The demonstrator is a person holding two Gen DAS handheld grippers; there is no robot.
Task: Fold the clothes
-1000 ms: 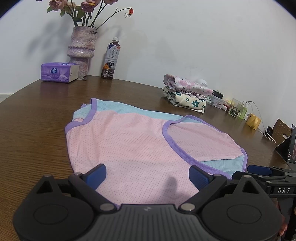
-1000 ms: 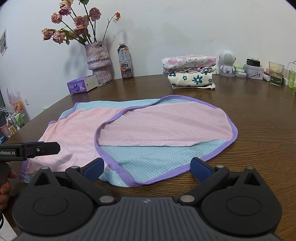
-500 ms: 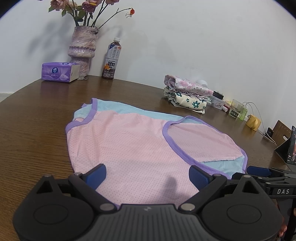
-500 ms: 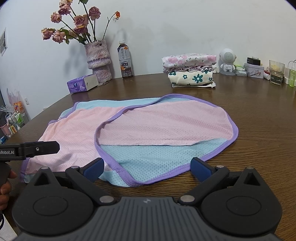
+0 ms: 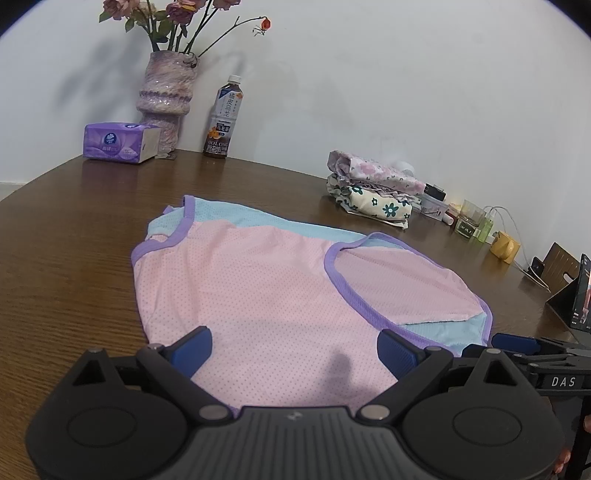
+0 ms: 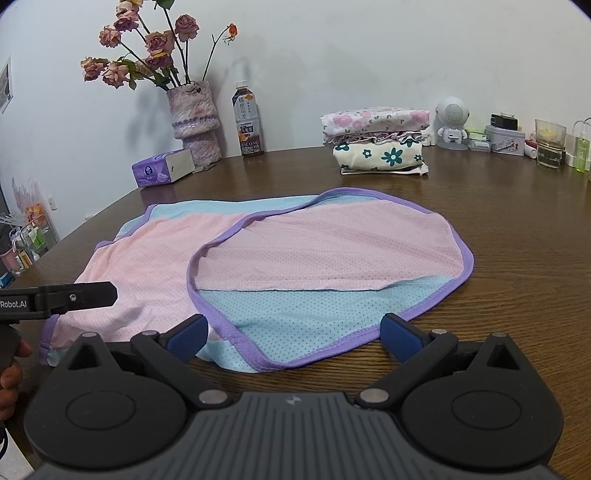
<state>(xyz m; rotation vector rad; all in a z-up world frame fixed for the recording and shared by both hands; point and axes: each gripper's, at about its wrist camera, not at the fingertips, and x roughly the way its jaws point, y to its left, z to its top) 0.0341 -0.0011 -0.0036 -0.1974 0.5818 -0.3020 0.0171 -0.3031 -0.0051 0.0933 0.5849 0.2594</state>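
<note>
I hold both claws, left (image 5: pixel 293 345) and right (image 6: pixel 293 332), spread wide over the garment (image 6: pixel 295 258) on the bench (image 6: pixel 517 229); the vase (image 6: pixel 194 118) holds roses (image 6: pixel 147 55)

In the left wrist view, the flowers (image 5: pixel 177 11) in the vase are cut off by the top edge, and the near hem of the pink mesh garment (image 5: pixel 258 288) lies hidden behind the left gripper (image 5: pixel 295 345) body. The dark stand (image 5: pixel 569 291) at the right edge is cropped, its screen too narrow to read, and the small items (image 5: pixel 469 221) past the folded stack (image 5: pixel 373 192) are too small to identify. In the right wrist view, only 1 fingertip or 2 of a hand (image 6: pixel 11 365) show at the left edge, and the shelf clutter (image 6: pixel 26 236) there is blurred.
</note>
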